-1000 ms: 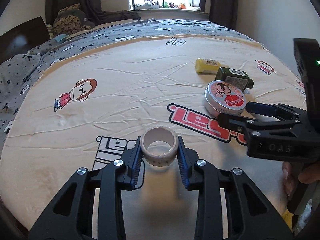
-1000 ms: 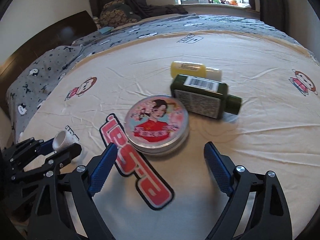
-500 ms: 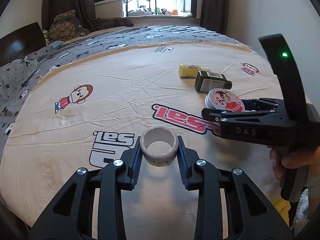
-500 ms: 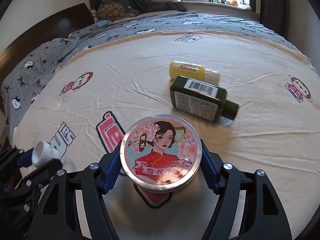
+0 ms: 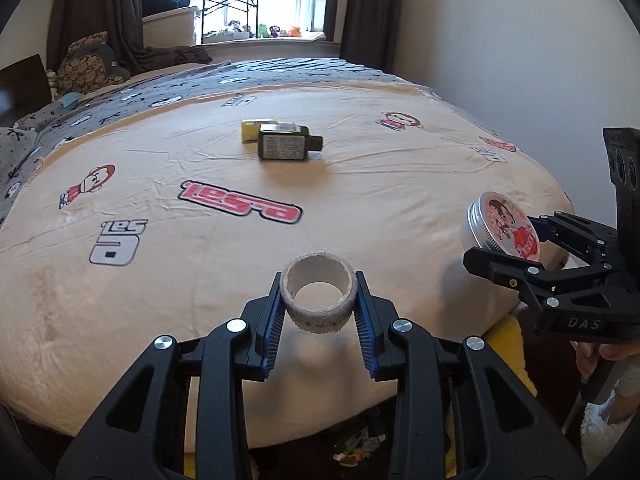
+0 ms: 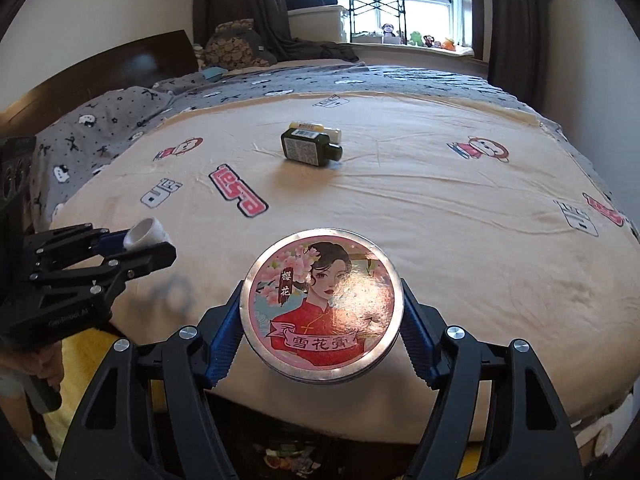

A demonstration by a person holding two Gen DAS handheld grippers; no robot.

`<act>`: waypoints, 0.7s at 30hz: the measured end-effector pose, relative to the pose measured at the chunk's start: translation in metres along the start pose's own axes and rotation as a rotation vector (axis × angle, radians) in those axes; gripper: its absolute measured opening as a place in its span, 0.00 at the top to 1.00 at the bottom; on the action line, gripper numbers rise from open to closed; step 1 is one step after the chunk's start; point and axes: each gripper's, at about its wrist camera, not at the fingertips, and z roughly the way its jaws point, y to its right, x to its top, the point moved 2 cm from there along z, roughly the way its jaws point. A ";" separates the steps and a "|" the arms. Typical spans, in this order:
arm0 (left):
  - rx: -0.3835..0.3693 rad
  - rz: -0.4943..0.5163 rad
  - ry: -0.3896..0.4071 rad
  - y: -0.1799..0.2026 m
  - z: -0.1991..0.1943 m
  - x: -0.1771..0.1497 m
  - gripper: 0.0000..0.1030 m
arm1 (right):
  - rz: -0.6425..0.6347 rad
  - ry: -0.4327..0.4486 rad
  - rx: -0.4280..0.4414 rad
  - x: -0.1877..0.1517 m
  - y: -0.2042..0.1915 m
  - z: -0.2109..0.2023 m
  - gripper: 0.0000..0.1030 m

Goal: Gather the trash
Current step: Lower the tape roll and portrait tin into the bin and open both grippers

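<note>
A second ago the round tin [image 6: 322,306] lay on the bed beside the green bottle; the right gripper [image 6: 322,320] closed its jaws on it, lifted it and carried it back to the near edge of the bed [image 5: 200,272]. The left gripper [image 5: 319,304] still clamps the tape roll [image 5: 319,298] and has drawn back likewise. Both grippers hang over that edge, the tin clear of the sheet. Ahead, the sheet lies open up to the green bottle [image 6: 310,148] and yellow tube [image 5: 250,130], touching each other, well beyond both tools. Below the edge, scraps of litter [image 6: 288,454] show on the dark floor.
</note>
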 end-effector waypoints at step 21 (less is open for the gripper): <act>-0.137 0.058 -0.380 0.057 0.062 -0.148 0.70 | 0.161 -0.294 0.026 -0.146 0.006 0.029 0.31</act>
